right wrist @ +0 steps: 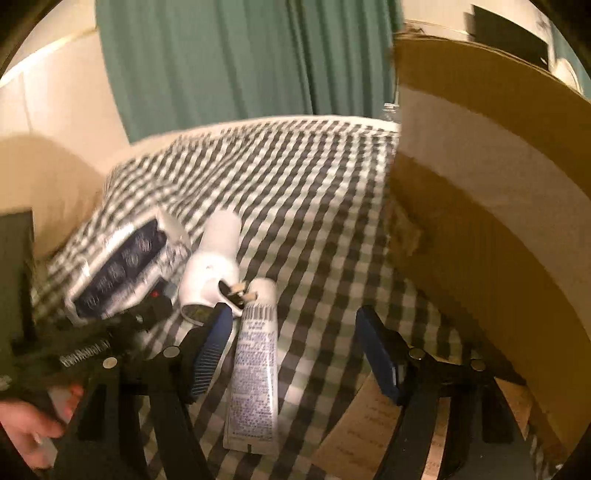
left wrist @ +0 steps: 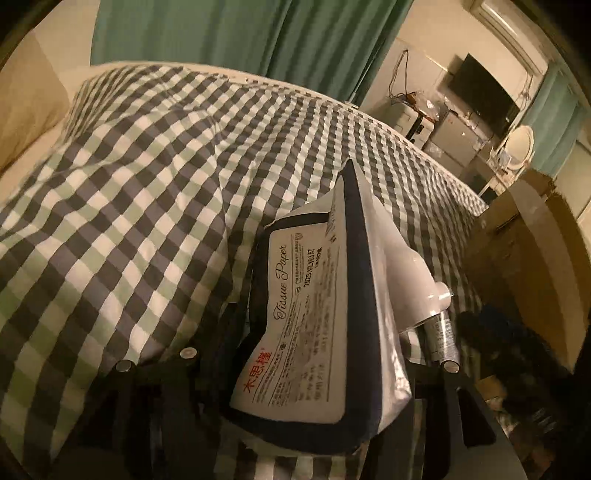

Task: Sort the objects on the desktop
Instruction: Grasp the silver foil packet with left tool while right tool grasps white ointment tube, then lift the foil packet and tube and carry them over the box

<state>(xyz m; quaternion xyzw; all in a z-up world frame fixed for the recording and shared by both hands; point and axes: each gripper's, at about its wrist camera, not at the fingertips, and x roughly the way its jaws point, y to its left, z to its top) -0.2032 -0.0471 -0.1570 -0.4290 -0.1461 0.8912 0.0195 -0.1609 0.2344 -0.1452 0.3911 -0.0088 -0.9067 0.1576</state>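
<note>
Left wrist view: tissue pack (left wrist: 314, 332) marked "Tissue Paper", red Chinese characters.
Left hand-held gripper (left wrist: 317, 373) part open around pack; right hand-held gripper (right wrist: 295, 354) wide open, holding nothing, barcoded tube (right wrist: 255, 369) between fingers.

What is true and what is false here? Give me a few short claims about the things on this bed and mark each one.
1. The bed cover is checked. True.
2. The curtain behind the bed is red. False: it is green.
3. The pack in the left wrist view reads "Tissue Paper". True.
4. The right gripper has its jaws shut tight. False: they stand open.
5. A tube lies on the cover between the right jaws. True.
6. In the right wrist view, the cardboard box stands left of the tube. False: it stands to the right.
</note>
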